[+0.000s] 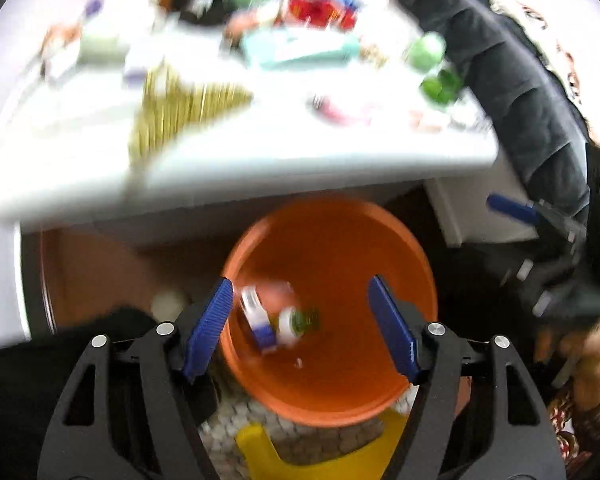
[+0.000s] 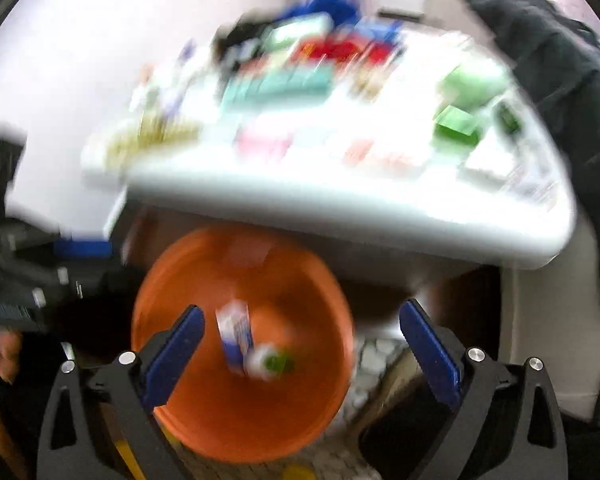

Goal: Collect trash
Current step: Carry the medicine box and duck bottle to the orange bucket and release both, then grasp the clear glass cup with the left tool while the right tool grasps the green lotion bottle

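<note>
An orange bucket [image 1: 340,392] stands on the floor below the white table's front edge; it also shows in the right wrist view [image 2: 204,420]. Inside it lie a white and blue carton [image 1: 258,322] and a small green and white bottle [image 1: 298,322], seen again in the right wrist view as the carton [image 2: 236,338] and the bottle [image 2: 270,362]. My left gripper [image 1: 300,328] is open and empty above the bucket. My right gripper [image 2: 300,356] is open and empty above the bucket's right side. The right gripper also appears at the right of the left wrist view [image 1: 540,240]. Both views are blurred.
The white table [image 1: 300,152] carries several pieces of litter: a teal box [image 1: 300,50], red packaging [image 1: 320,10], green bottles [image 1: 426,52], a yellow striped wrapper [image 1: 176,108]. A dark jacket [image 1: 500,60] hangs at the right. A yellow object [image 1: 320,460] lies on the pebbled floor.
</note>
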The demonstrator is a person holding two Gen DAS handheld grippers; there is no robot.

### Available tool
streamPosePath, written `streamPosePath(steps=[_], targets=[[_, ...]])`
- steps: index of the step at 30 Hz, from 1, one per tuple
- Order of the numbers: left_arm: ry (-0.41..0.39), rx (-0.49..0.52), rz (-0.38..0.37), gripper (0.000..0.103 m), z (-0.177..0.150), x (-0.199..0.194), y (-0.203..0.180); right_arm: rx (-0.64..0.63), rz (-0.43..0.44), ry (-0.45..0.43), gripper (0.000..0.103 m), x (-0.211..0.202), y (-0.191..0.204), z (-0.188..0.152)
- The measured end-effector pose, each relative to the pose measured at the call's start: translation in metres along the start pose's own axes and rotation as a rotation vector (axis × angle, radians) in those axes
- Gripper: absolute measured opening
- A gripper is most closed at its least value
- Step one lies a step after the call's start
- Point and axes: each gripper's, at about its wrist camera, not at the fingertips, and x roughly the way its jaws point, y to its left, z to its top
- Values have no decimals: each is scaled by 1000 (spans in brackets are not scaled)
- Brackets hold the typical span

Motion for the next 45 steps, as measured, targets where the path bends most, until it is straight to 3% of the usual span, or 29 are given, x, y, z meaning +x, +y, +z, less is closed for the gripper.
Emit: streamPosePath(steps=[3, 8, 10, 13, 17, 20, 28, 30, 32, 39, 45], targets=[[-59, 59, 26, 69, 30, -15, -10, 75, -29, -118, 98, -29, -27, 45], [-171, 70, 32, 70, 98, -17, -28, 162, -83, -173, 98, -27, -76, 121], [-224, 62, 30, 71, 122, -12, -32, 201, -108, -155, 98, -14, -98, 142], [-281, 62, 32, 71, 131, -5, -33, 270, -155, -87, 98, 22, -125, 169], [-239, 37, -1, 72, 130, 9, -29, 302, -196, -28, 97, 67, -139, 192], [-237, 31, -39, 72, 129, 9, -29, 317, -225, 11, 93, 88, -140, 202], [-247, 30, -40, 72, 127, 4, -25, 427, -258, 73, 91, 110, -156, 202], [-243, 22, -49, 72, 128, 4, -25, 435, -261, 63, 82, 109, -157, 202], [-239, 24, -56, 72, 129, 5, -27, 441, -206, 77, 49, 114, -158, 201], [-240, 48, -47, 72, 135, 12, -40, 352, -124, 29, 47, 100, -143, 199], [-238, 78, -33, 72, 179, 20, -63, 324, -64, -45, 47, 68, -139, 203]])
